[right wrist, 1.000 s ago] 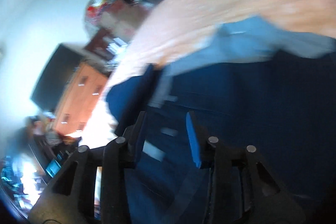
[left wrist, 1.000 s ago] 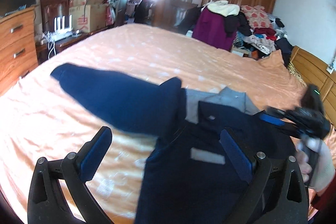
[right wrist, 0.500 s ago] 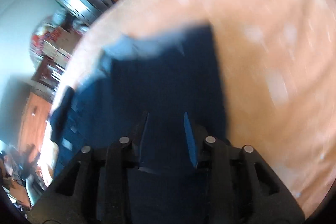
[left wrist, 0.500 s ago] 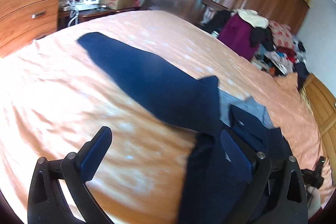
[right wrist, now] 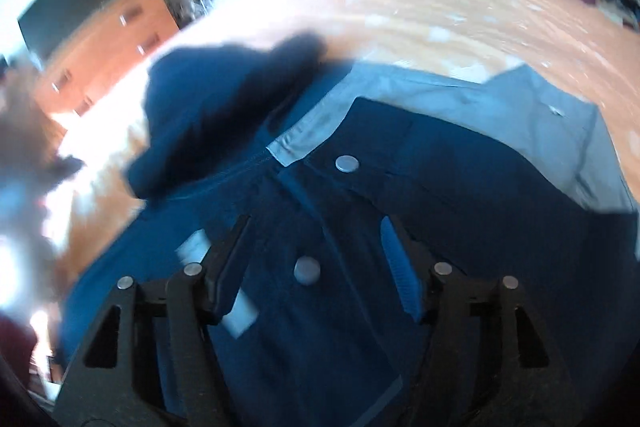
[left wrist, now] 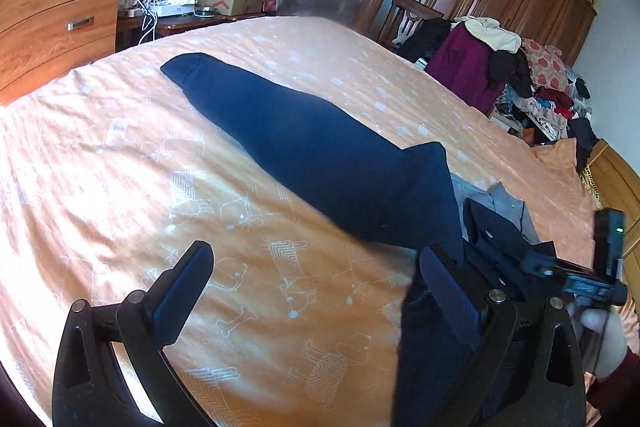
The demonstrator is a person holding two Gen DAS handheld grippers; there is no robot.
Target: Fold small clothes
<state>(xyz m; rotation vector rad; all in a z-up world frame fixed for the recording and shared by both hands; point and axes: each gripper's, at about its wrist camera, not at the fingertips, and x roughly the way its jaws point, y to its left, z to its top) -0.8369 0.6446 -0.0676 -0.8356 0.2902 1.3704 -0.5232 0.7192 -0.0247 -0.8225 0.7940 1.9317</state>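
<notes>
Right gripper (right wrist: pixel 316 263) now wide apart.

Both wrist views, close over jacket (left wrist: pixel 328 155)

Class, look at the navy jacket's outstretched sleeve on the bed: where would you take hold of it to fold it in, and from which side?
Grip the sleeve at its cuff, the far free end. It lies flat and straight on the orange bedsheet, so the open left tool could likely reach along it from the shoulder side and pinch the cuff's edge.
</notes>
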